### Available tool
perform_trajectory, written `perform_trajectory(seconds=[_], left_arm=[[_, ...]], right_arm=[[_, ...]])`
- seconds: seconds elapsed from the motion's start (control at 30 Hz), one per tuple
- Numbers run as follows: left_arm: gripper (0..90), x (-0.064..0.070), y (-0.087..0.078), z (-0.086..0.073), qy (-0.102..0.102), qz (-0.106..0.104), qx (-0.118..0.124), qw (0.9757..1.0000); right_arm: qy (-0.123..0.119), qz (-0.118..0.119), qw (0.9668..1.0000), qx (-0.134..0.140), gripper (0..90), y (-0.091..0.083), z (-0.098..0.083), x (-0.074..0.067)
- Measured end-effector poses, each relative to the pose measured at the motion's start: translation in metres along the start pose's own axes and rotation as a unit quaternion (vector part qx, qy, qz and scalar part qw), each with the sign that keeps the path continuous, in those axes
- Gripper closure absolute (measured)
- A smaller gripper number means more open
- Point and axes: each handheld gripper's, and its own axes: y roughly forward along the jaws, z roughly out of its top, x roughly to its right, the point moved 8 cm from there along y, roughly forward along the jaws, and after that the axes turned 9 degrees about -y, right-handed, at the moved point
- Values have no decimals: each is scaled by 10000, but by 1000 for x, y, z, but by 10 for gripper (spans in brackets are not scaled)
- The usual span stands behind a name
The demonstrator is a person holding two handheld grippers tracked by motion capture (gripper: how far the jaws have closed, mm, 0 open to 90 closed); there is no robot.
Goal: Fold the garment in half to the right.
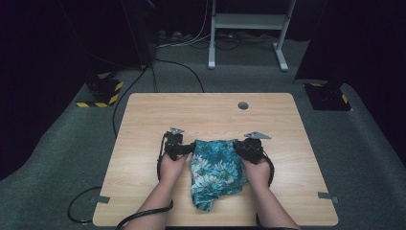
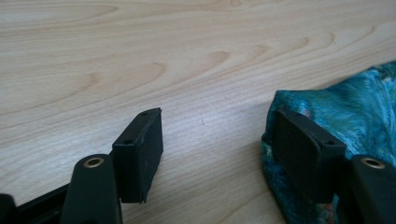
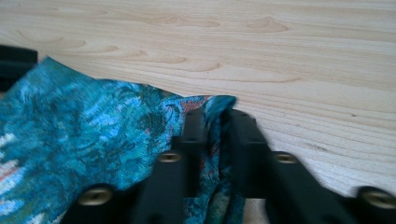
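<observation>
The room is dark, with grey carpet (image 1: 57,153) underfoot and a white metal frame (image 1: 249,28) standing at the far wall amid loose cables. Two black blocks with yellow-and-black striped edges (image 1: 101,93) sit on the floor off the far corners of the bench. The bench (image 1: 215,112) itself is pale wood grain, with a small round grey plug (image 1: 243,105) near its far edge and bits of grey tape at the near corners.

A teal flowered cloth (image 1: 216,172) lies crumpled at the middle of the bench, toward the near side, between the person's two hands.

From above, the left tongs (image 1: 189,147) sit at the cloth's far left corner and the right tongs (image 1: 238,146) at its far right corner; how the jaws stand is hard to read there.

The left gripper view settles it for that side: the left tongs (image 2: 212,149) are spread, one jaw over bare wood, the other lying against the cloth's edge (image 2: 345,112), with nothing pinched between them.

The right gripper view shows the right tongs (image 3: 212,140) pressed together on a raised fold at the cloth's corner (image 3: 93,126), fabric squeezed between the two pads.
</observation>
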Motion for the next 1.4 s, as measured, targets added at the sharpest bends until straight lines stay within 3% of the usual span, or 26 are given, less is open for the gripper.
perform_trajectory(seconds=[0.13, 0.27, 0.37, 0.47, 0.63, 0.8, 0.93, 0.97, 1.13, 1.27, 1.4], left_arm=[[339, 4, -10, 9, -1, -59, 206, 9998], [338, 19, -17, 14, 175, -167, 358, 9991], [340, 25, -8, 8, 265, -111, 216, 9994], [343, 21, 1, 2, 186, -12, 85, 9998], [348, 16, 9, -5, 260, 152, -85, 9995], [344, 14, 9, -6, 218, 157, -85, 9996], [342, 13, 5, -4, 163, 118, -13, 9998], [341, 14, 3, -1, 165, 96, 24, 9998], [329, 23, -4, 12, 178, -23, 231, 9996], [324, 31, -1, 17, 243, -37, 241, 9994], [324, 27, 9, 15, 152, 58, 85, 9998]], right_arm=[[-69, 4, 10000, -29, 872, -2, 0, 0], [-127, -31, 9999, -12, 882, -4, 1, -1], [-152, -76, 9998, 41, 883, -7, 3, -1], [-159, -96, 9998, 75, 883, -10, 4, -1], [-323, -143, 9992, 171, 884, -17, 9, -5], [-490, -424, 9979, 3, 882, -18, 3, -1], [-401, -483, 9979, -185, 792, -10, -7, 4], [-409, -500, 9978, -158, 724, -11, -6, 4], [-580, -681, 9958, 185, 587, -24, 15, 1], [-806, -495, 9946, 419, 563, -26, 33, -17], [-926, -301, 9951, 193, 588, -10, 30, -30]])
